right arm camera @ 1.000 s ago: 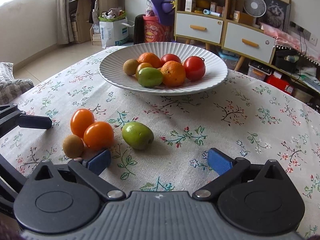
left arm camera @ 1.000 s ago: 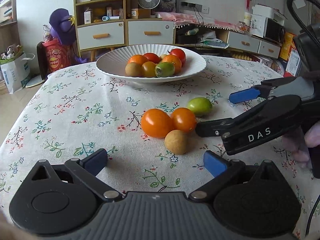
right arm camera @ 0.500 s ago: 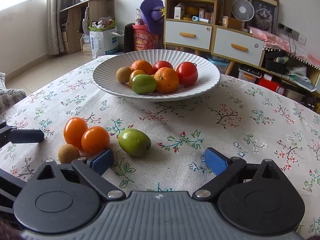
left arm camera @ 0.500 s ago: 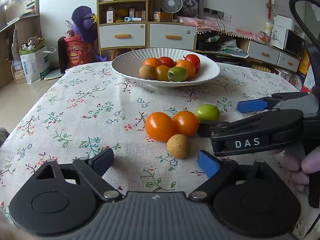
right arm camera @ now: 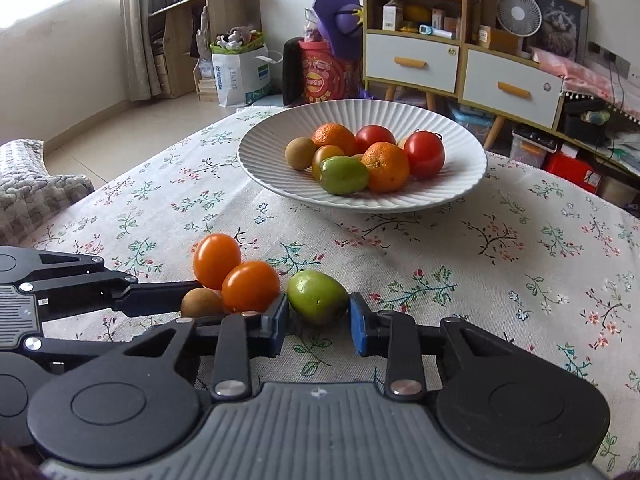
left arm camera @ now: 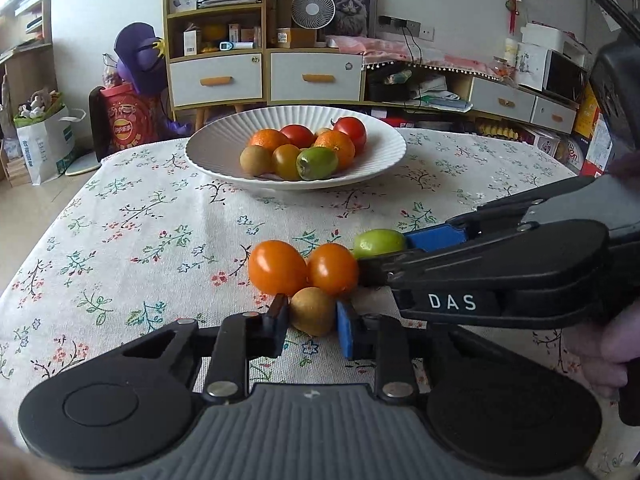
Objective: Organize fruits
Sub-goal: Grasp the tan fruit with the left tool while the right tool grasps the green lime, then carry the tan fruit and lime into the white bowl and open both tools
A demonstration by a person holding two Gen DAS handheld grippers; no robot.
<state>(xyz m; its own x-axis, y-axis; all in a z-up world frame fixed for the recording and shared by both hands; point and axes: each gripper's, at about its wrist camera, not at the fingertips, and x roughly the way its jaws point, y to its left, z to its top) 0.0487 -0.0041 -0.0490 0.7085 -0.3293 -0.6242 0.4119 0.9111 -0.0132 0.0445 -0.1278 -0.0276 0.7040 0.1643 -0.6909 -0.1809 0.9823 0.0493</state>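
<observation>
A small brown round fruit (left arm camera: 312, 311) lies on the flowered tablecloth, and my left gripper (left arm camera: 313, 322) is closing, its pads pressed on both sides of it. Touching it behind are two orange tomatoes (left arm camera: 276, 266) (left arm camera: 332, 268). To their right is a green oval fruit (right arm camera: 318, 298); my right gripper (right arm camera: 318, 322) is closing too, one blue pad against each side. The left wrist view shows that gripper (left arm camera: 390, 252) coming in from the right. Further back stands a white ribbed plate (right arm camera: 260, 152) holding several fruits.
A person's hand (left arm camera: 600, 344) holds the right gripper at the right edge. The table's left edge (left arm camera: 60, 216) drops to the floor, with a paper bag and a chair beyond. Cabinets and shelves line the back wall.
Both grippers went from wide open to closed on fruit: the left around the brown fruit, the right around the green one. The fruits have stayed in place.
</observation>
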